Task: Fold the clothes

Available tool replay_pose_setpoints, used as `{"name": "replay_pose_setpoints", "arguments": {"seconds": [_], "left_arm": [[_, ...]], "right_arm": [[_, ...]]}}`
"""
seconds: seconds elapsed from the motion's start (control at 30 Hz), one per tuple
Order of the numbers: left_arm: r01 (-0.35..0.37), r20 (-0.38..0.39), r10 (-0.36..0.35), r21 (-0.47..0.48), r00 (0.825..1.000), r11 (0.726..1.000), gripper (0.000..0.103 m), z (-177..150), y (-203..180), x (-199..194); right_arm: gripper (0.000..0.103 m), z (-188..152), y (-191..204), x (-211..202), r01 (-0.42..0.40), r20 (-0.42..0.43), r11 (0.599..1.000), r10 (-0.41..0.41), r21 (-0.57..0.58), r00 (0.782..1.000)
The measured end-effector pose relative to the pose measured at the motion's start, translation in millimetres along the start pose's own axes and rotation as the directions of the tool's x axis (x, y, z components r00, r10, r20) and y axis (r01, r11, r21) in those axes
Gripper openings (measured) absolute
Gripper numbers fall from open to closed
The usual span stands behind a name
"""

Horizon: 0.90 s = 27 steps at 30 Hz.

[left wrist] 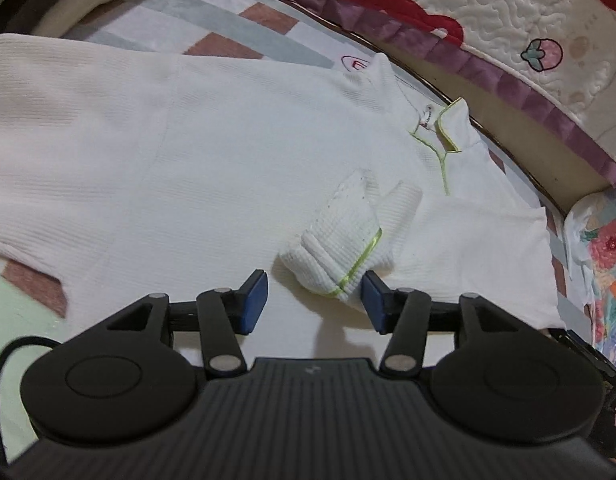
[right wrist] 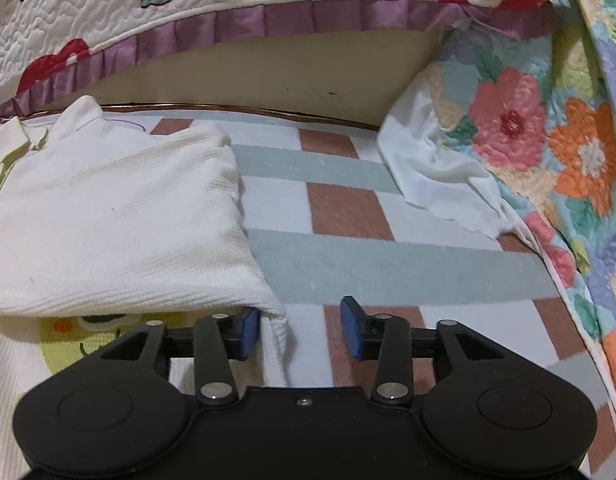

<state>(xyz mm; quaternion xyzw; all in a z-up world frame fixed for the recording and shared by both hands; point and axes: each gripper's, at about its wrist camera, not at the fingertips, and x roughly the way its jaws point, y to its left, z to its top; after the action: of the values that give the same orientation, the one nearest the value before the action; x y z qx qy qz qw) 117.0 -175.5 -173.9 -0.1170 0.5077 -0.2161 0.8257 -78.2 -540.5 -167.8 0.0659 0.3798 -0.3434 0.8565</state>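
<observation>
A white ribbed shirt (left wrist: 196,152) with a lime-trimmed collar (left wrist: 447,128) lies flat on a checked blanket. Its sleeve cuff (left wrist: 339,240), edged in lime, is folded in over the body. My left gripper (left wrist: 313,300) is open just behind the cuff; its right pad (left wrist: 373,300) is next to the cuff's edge. In the right wrist view the shirt (right wrist: 108,220) lies at the left with one side folded over. My right gripper (right wrist: 302,334) is open, with the shirt's lower corner (right wrist: 274,316) beside its left pad (right wrist: 248,332).
The checked blanket (right wrist: 347,208) runs to the right. A quilted cover with a purple frill (right wrist: 228,20) hangs along the far edge. A floral quilt (right wrist: 547,140) and a white cloth (right wrist: 435,172) lie at the right. A black cable (left wrist: 4,360) shows at the left.
</observation>
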Motion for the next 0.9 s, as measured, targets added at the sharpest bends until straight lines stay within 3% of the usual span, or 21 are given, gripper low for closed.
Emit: {"name": "replay_pose_setpoints", "arguments": {"seconds": [0.17,0.3,0.4,0.47,0.53,0.6,0.63,0.73,0.8,0.9], "left_arm": [[-0.081,0.074,0.082,-0.023,0.994,0.996,0.053,4.5,15.6,-16.1],[0.011,0.064,-0.008,-0.042,0.998,0.999,0.059,24.4,22.5,-4.4],[0.105,0.006,-0.106,0.035,0.994,0.994,0.069,48.4,12.0,21.0],[0.102,-0.05,-0.096,0.134,0.994,0.986,0.069,61.1,-2.8,42.9],[0.097,-0.075,-0.086,0.162,0.993,0.982,0.068,66.1,-9.5,59.6],[0.142,-0.082,-0.13,0.178,0.988,0.974,0.035,70.1,-14.6,62.4],[0.176,-0.076,-0.164,0.186,0.983,0.967,0.005,72.0,-17.2,59.5],[0.217,0.037,-0.229,0.205,0.973,0.954,0.004,71.7,-21.7,30.2],[0.148,0.132,-0.172,0.172,0.976,0.974,0.004,61.5,-13.1,12.7],[0.049,0.269,-0.077,0.108,0.96,0.993,0.008,46.1,0.0,-13.7]], "right_arm": [[0.054,-5.4,1.4,-3.7,0.018,0.008,1.0,-0.018,-0.015,1.0],[0.055,-4.2,1.6,-2.3,0.019,0.009,1.0,-0.019,-0.006,1.0],[0.055,-5.5,2.0,-2.8,0.021,0.015,1.0,-0.021,-0.006,1.0],[0.056,-6.6,1.3,-2.9,0.016,0.021,1.0,-0.016,-0.002,1.0],[0.057,-7.3,-0.9,-2.5,0.008,0.024,1.0,-0.008,0.004,1.0],[0.061,-8.4,-3.3,-2.1,0.004,0.03,1.0,-0.004,0.014,1.0],[0.061,-9.3,-4.5,-2.0,0.002,0.034,1.0,-0.003,0.022,0.999],[0.061,-11.2,-7.5,-1.7,-0.008,0.041,0.999,0.007,0.04,0.999],[0.061,-11.2,-8.1,-1.6,-0.012,0.042,0.999,0.01,0.041,0.999],[0.061,-11.3,-7.8,-2.0,-0.012,0.045,0.999,0.01,0.034,0.999]]}}
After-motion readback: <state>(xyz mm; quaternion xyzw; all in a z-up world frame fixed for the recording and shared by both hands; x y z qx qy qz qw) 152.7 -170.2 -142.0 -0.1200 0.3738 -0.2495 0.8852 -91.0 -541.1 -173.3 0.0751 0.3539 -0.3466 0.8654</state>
